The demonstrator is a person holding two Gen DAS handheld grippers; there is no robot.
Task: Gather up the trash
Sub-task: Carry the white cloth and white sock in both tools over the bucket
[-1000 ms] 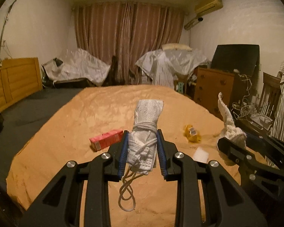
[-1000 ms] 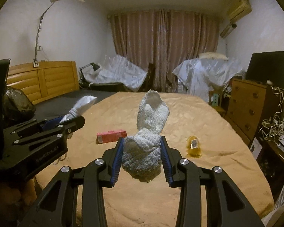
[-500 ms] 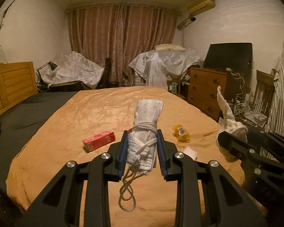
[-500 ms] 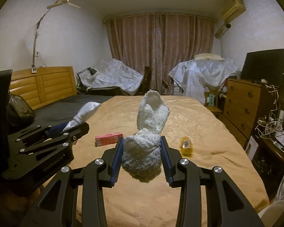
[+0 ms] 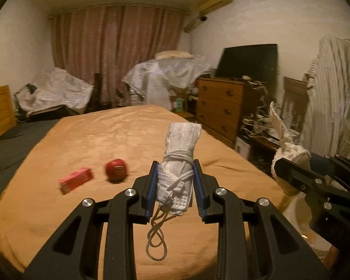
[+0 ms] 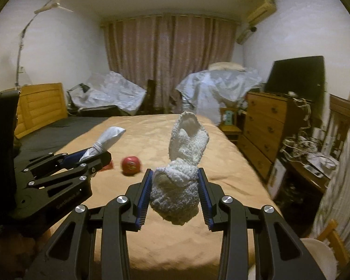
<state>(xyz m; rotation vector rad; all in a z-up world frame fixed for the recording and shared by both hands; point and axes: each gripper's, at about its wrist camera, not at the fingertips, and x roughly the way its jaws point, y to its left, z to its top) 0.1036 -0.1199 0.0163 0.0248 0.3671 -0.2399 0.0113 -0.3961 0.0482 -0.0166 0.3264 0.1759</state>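
My left gripper (image 5: pixel 175 186) is shut on a rolled white face mask (image 5: pixel 178 161) with its ear loops hanging below. My right gripper (image 6: pixel 173 191) is shut on a knotted white fluffy cloth (image 6: pixel 179 182). Both are held above the near end of a bed with an orange blanket (image 5: pixel 93 210). A red box (image 5: pixel 75 179) and a red round object (image 5: pixel 116 173) lie on the blanket ahead to the left. The right gripper with its cloth shows at the right of the left wrist view (image 5: pixel 289 161). The left gripper shows at the left of the right wrist view (image 6: pixel 91 158).
A wooden dresser (image 5: pixel 221 105) with a dark screen (image 5: pixel 247 60) stands right of the bed, beside cluttered cables. Plastic-covered furniture (image 6: pixel 112 93) lines the curtained far wall. A wooden headboard (image 6: pixel 42 105) is at left. A white rim (image 5: pixel 301 224) shows low right.
Both views have swung to the right and pulled back along the bed. The red round object has come into view; the yellow item has left view. Both grippers hold their items as before.
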